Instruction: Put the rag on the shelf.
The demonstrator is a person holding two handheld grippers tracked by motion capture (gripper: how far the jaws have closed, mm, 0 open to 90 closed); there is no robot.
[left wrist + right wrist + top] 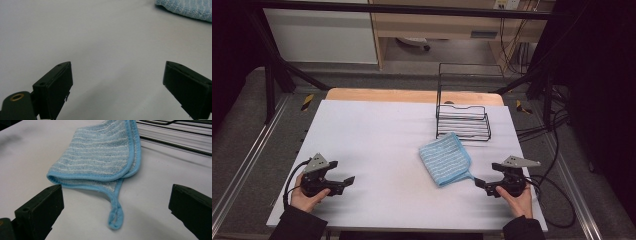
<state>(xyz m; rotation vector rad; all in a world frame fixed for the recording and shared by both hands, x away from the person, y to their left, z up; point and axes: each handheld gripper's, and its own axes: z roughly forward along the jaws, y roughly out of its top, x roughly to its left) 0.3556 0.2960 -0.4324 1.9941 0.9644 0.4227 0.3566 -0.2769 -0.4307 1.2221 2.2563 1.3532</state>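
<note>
Both tongs gape wide: left tongs (343, 183) over bare surface (372, 140), right tongs (116, 202) facing the cloth's (100, 157) loop (115, 216), touching nothing.

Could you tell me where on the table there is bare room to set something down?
The widest free patch is the table's left and middle, bordered by the left tool in front and the blue towel to the right. A narrower bare strip lies between both tools along the near edge. The far right is crowded: wire rack, towel, and right tool.
</note>
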